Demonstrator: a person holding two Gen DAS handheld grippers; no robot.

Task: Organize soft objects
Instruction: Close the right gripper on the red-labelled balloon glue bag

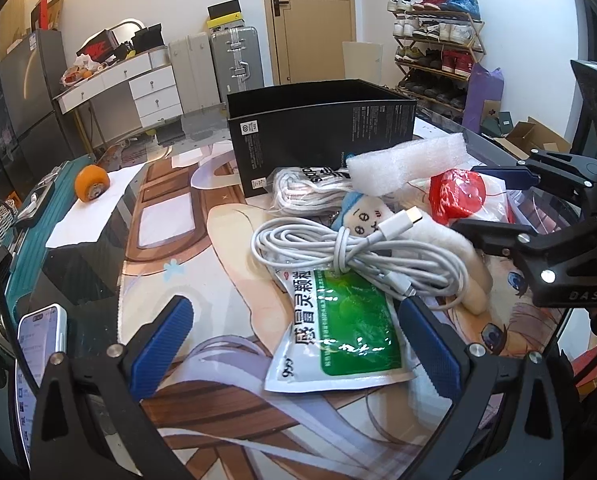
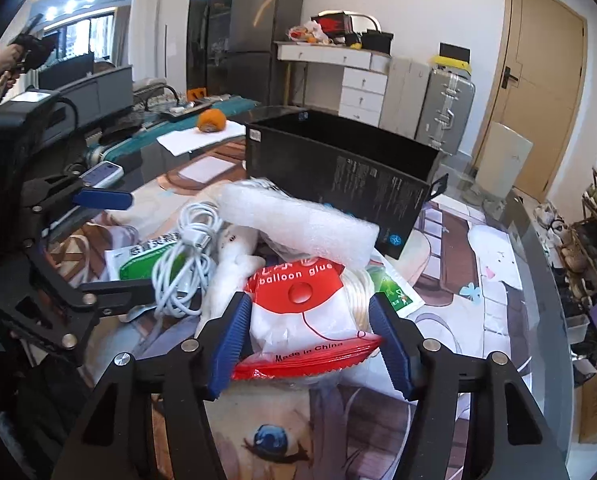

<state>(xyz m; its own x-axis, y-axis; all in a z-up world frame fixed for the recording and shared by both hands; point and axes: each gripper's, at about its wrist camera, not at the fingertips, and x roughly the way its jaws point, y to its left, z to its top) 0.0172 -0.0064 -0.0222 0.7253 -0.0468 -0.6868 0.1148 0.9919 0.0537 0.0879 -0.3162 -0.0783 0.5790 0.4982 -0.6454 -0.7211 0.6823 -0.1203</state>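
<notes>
A pile of soft things lies on the printed mat before an open black box (image 1: 318,128) (image 2: 338,160). It holds a white foam roll (image 1: 406,162) (image 2: 298,224), a coiled white cable (image 1: 358,252) (image 2: 186,264), a green medicine sachet (image 1: 342,328) (image 2: 138,258), a small plush doll (image 1: 362,216), a bagged white cord (image 1: 302,192) and a red-and-white balloon glue packet (image 2: 302,312) (image 1: 456,196). My left gripper (image 1: 294,340) is open, with the sachet between its fingers. My right gripper (image 2: 310,338) is open, its fingers around the glue packet, apart from it.
An orange wheel (image 1: 91,187) (image 2: 211,120) sits on white paper at the far left of the table. A phone (image 1: 38,352) lies near the left edge. Drawers, suitcases, a door and a shoe rack stand behind. The glass table edge (image 2: 538,280) curves round on the right.
</notes>
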